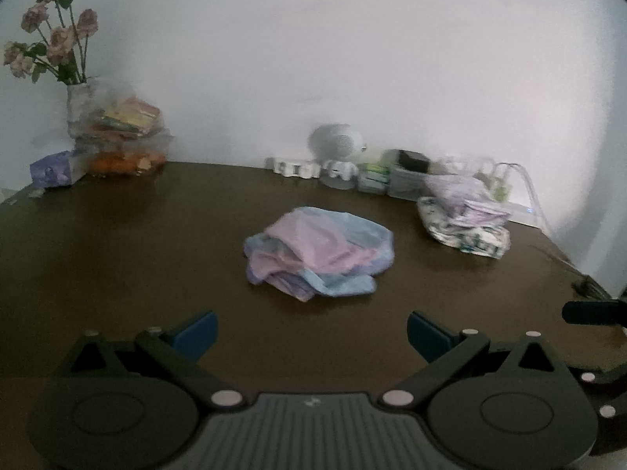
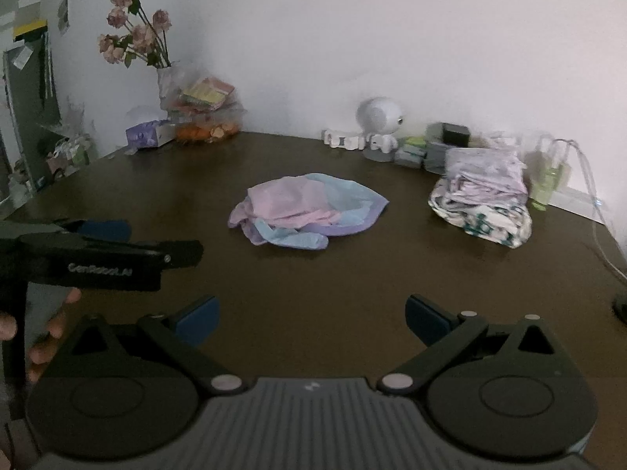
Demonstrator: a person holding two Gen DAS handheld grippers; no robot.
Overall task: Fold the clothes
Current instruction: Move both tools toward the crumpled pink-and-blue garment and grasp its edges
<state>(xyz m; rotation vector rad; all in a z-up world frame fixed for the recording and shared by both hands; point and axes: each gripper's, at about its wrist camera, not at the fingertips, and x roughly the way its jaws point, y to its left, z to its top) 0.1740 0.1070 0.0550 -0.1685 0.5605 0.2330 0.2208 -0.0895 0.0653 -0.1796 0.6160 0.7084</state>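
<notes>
The left claw [image 1: 311, 333] stands wide open, its two blue-padded fingers [image 1: 196, 333] spread far apart with nothing between them. The right claw [image 2: 311, 319] is equally spread and holds nothing. From the right wrist view, the left claw [image 2: 106, 229] appears side-on at the left edge, level and pointing forward, with a person's hand [image 2: 43, 333] wrapped around its grip below.

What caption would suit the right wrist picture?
Open right claw faces a crumpled pink-and-blue cloth garment on a dark brown wooden table.
</notes>
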